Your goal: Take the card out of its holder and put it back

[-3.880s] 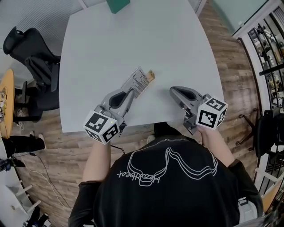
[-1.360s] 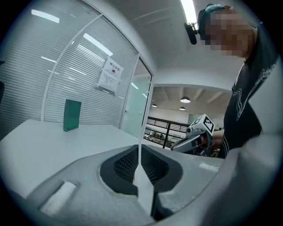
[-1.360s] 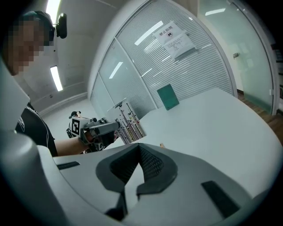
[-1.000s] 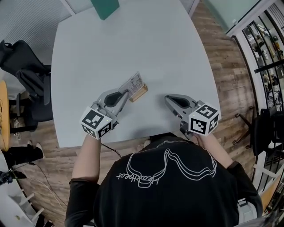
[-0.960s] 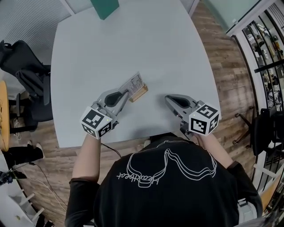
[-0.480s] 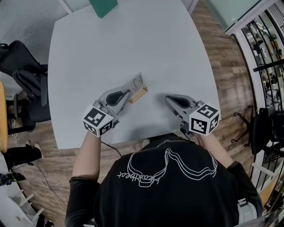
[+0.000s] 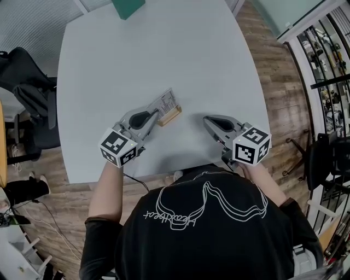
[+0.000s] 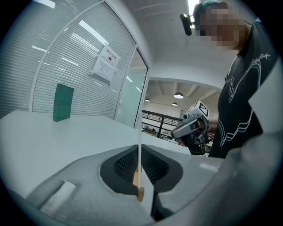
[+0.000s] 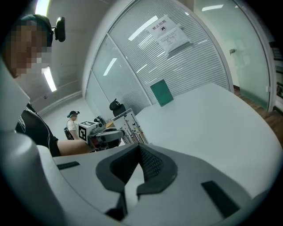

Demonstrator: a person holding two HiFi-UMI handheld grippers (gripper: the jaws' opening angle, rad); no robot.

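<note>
Showing the card (image 8: 139,132) only as a thin white line in the left gripper view, turned edge-on, with none of its print readable there. Hiding most of the wooden holder (image 8: 138,190) behind the jaw bodies, leaving just a small tan end peeking out at the card's foot. Cutting off the green block (image 7: 128,5) at the head view's top edge. Not making clear whether the card's lower edge is sitting in the holder's slot or only touching it.

Pinching the card between the nearly closed jaws of the left gripper (image 7: 157,113), with the card reaching on past the fingertips over the white table (image 7: 164,49). Lying along the card's lower edge, just beyond the left gripper's tip, the holder. Holding the right gripper (image 7: 207,118) with jaws together on nothing, well apart from the card, off to its right.
</note>
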